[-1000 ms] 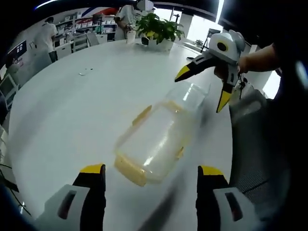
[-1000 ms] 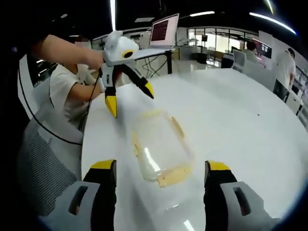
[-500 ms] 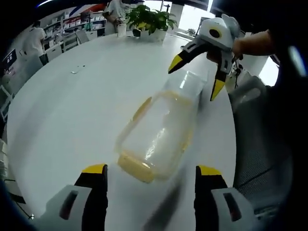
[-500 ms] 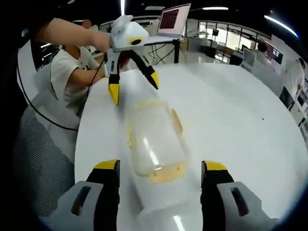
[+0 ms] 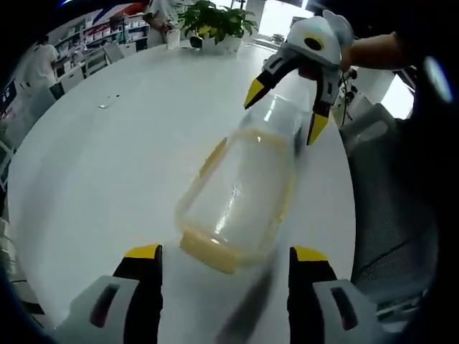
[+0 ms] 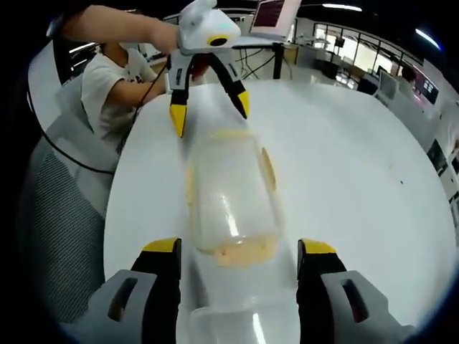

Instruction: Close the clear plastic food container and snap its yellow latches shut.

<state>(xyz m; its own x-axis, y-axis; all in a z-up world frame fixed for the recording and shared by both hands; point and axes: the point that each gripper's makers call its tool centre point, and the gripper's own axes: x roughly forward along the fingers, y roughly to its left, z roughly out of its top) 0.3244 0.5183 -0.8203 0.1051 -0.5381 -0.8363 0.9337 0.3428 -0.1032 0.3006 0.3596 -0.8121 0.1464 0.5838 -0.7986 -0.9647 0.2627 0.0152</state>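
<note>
The clear plastic container (image 5: 237, 190) lies lengthwise on the white round table (image 5: 100, 172). A yellow latch (image 5: 211, 161) runs along its side and a yellow edge (image 5: 208, 251) marks its near end. My left gripper (image 5: 226, 256) is open just short of that end. My right gripper (image 5: 284, 111) is open at the far end, its jaws standing either side of a clear raised part (image 5: 276, 118). In the right gripper view the container (image 6: 229, 190) stretches from my right gripper (image 6: 238, 248) to the left gripper (image 6: 209, 112), which hovers open over the far end. A side latch (image 6: 267, 168) sticks out.
A potted plant (image 5: 215, 21) stands at the table's far edge and a small object (image 5: 107, 104) lies on the top. A mesh chair (image 5: 391, 208) is beside the table. A person in a white shirt (image 6: 107, 93) and a laptop (image 6: 276, 18) are behind.
Both grippers have closed in on the container from opposite ends. The right gripper's jaws now straddle the clear far part. The container has stayed put on the table.
</note>
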